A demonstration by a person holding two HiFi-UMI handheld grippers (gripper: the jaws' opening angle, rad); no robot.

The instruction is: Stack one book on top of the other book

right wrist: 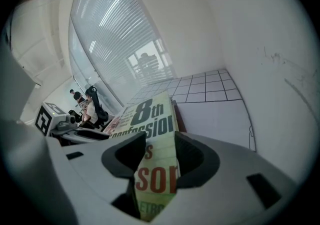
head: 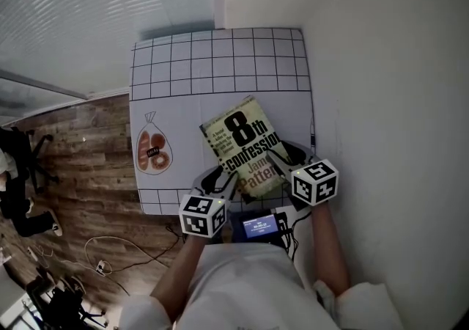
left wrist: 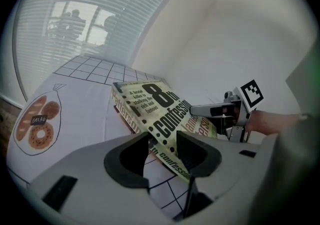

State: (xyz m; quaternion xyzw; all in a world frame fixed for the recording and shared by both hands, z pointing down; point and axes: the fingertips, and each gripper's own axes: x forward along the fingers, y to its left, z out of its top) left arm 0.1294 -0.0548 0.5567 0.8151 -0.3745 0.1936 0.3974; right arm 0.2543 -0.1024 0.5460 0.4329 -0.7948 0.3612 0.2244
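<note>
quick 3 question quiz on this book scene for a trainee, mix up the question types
1. True or false: the left gripper and the right gripper each have their jaws on the book.
2. In the head view, what is drawn on the mat left of the book? A. a bag of bread B. a cup C. a fish
3. Fill in: the big numeral on the book's cover is ___.

Key: 1 true, one gripper at each near corner. 2 A, the bread bag drawing. 3 8.
</note>
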